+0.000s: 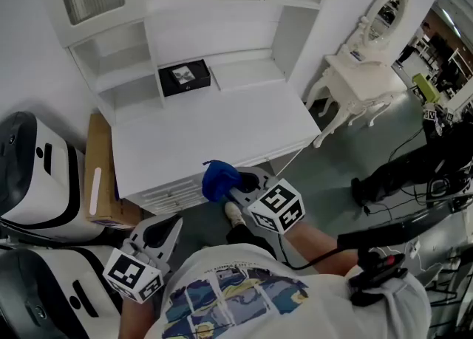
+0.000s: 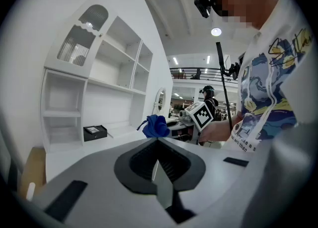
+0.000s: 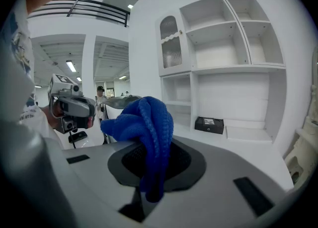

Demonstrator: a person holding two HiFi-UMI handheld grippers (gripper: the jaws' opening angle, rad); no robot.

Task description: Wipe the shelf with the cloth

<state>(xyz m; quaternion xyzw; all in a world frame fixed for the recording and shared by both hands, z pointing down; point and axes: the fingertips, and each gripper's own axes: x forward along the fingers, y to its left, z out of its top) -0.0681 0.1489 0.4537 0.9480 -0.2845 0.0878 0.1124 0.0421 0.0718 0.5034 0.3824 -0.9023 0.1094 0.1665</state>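
Observation:
A bunched blue cloth hangs at the front edge of the white desk top, with my right gripper shut on it. In the right gripper view the cloth fills the shut jaws and drapes over them. The white shelf unit rises behind the desk, with open compartments. My left gripper is low at the left, below the desk's front edge and apart from the cloth. Its jaws are shut with nothing between them, and from there I see the cloth ahead.
A black box sits on the desk's back ledge. A cardboard box leans beside the desk at the left, next to white-and-black machines. A white dressing table with an oval mirror stands to the right. Cables lie on the floor.

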